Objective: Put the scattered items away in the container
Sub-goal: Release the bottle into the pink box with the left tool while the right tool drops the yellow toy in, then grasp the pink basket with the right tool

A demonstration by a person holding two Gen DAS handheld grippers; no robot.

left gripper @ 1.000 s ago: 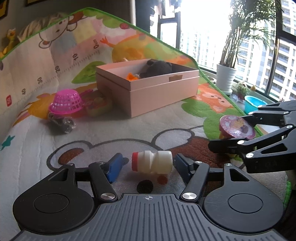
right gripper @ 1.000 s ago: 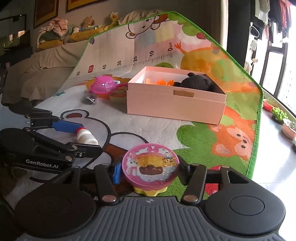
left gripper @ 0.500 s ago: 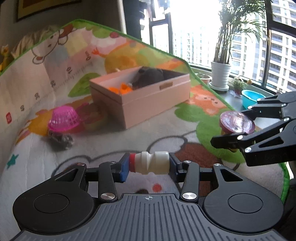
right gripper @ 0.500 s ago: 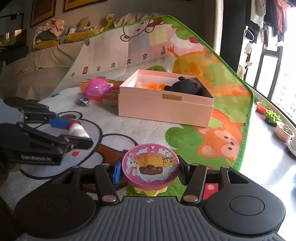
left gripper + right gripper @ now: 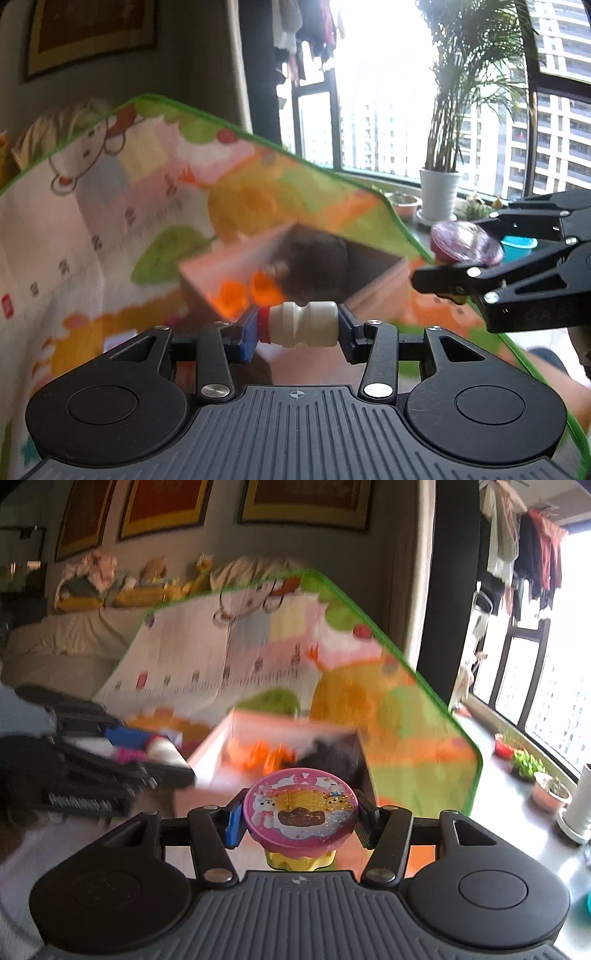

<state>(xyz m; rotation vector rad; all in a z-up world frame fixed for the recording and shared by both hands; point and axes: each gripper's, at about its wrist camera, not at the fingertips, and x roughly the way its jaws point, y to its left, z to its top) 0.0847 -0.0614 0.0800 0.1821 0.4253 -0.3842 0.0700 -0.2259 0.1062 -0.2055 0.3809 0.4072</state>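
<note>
My left gripper [image 5: 297, 328] is clenched on the white bottle [image 5: 301, 329], now lifted off the mat at lower centre. My right gripper [image 5: 299, 818] still grips the pink cup [image 5: 300, 819]. The pink box [image 5: 295, 273] has drawn closer, mid-frame and blurred.

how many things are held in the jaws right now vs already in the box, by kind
Held bottle: 1
Held cup: 1
Dark plush toy in the pink box: 1
Orange pieces in the box: at least 2, blurred
Total: at least 5
</note>
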